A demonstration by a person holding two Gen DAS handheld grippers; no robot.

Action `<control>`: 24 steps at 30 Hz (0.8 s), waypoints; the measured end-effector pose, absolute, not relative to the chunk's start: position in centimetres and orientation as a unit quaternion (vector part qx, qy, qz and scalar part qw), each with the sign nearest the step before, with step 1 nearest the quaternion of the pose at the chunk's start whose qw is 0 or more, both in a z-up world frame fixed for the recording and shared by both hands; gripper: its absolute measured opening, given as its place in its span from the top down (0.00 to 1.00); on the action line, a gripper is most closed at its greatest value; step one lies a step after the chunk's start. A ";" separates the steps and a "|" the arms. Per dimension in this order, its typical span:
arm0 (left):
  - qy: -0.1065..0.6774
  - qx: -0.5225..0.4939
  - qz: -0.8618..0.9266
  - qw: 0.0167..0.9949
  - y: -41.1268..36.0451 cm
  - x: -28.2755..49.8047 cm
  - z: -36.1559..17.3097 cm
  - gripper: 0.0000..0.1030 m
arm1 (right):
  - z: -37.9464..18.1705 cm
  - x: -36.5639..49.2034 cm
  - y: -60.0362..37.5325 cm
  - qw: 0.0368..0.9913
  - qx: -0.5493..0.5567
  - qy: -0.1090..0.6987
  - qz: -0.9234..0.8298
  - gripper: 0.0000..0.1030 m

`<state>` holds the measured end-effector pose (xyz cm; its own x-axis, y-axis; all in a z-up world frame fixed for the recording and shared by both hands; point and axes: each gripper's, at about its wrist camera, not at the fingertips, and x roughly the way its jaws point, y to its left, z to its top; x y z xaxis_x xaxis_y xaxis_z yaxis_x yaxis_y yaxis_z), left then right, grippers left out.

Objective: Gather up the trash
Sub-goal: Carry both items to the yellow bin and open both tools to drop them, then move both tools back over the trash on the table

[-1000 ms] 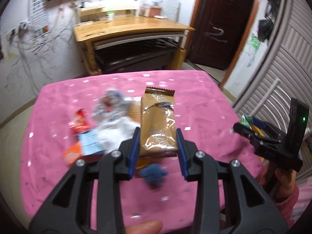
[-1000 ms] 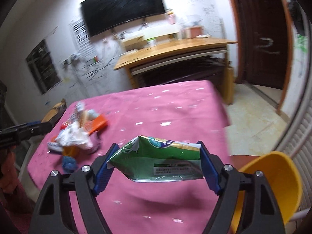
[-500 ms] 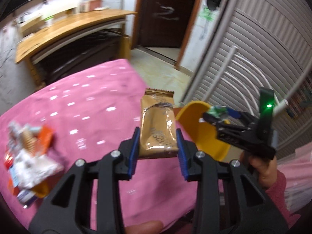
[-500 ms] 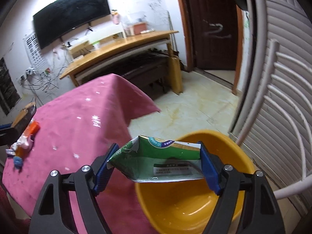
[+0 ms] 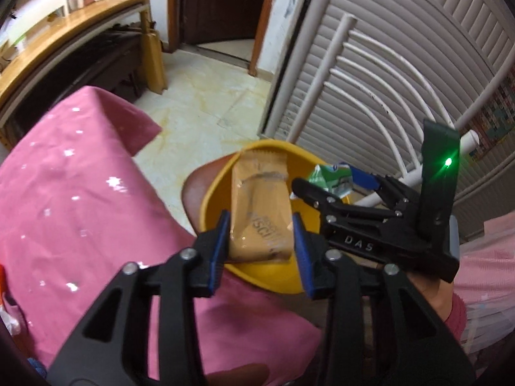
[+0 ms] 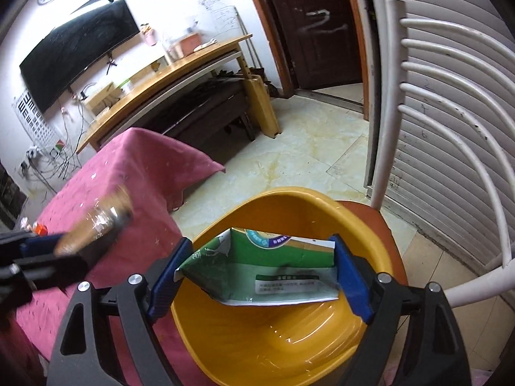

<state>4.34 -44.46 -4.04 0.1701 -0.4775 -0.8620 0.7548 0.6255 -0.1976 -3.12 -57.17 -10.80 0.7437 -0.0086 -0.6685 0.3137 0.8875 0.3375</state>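
Note:
My left gripper is shut on a brown snack wrapper and holds it over the near rim of a yellow basin. My right gripper is shut on a green and white packet and holds it above the inside of the yellow basin. The right gripper with the green packet also shows in the left wrist view, over the basin's far side. The left gripper and its wrapper show blurred at the left of the right wrist view.
The basin stands on a brown-seated chair with a white curved back, beside a pink-clothed table. More trash lies on the table's far end. A slatted door and a wooden desk stand behind.
Both grippers have swung right from the table to the yellow basin, each still holding its wrapper. The left gripper has come in close beside the right one.

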 end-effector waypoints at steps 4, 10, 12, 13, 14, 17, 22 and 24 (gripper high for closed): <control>0.501 0.136 -0.409 0.750 -45.2 4.3 -4.2 0.46 | -11.1 -3.2 -57.6 0.904 0.233 0.348 -0.085 0.21; 0.498 0.125 -0.403 0.757 -43.5 4.0 -3.3 0.43 | -11.4 -2.4 -57.0 0.904 0.226 0.355 -0.079 0.20; 0.494 0.115 -0.402 0.762 -42.5 4.1 -2.7 0.40 | -11.5 -2.2 -56.8 0.903 0.223 0.358 -0.079 0.19; 0.493 0.111 -0.401 0.764 -42.1 4.1 -2.4 0.39 | -11.5 -2.1 -56.5 0.904 0.221 0.359 -0.077 0.19; 0.491 0.106 -0.401 0.766 -41.6 4.0 -2.2 0.39 | -11.5 -2.1 -56.4 0.904 0.219 0.359 -0.076 0.18; 0.486 0.092 -0.396 0.774 -39.7 4.1 -1.4 0.32 | -11.3 -1.9 -55.8 0.907 0.205 0.359 -0.082 0.17; 0.477 0.068 -0.376 0.792 -35.7 4.5 -0.5 0.31 | -10.1 -1.6 -54.2 0.914 0.191 0.349 -0.073 0.16; 0.476 0.055 -0.363 0.799 -33.7 4.9 -0.1 0.31 | -9.5 -1.5 -53.2 0.918 0.186 0.343 -0.064 0.16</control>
<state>4.94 -33.73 -0.08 0.2835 -0.5283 -0.8003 0.6329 0.7301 -0.2577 -1.46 -53.24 -9.50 0.7560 0.0109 -0.6545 0.2446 0.9227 0.2979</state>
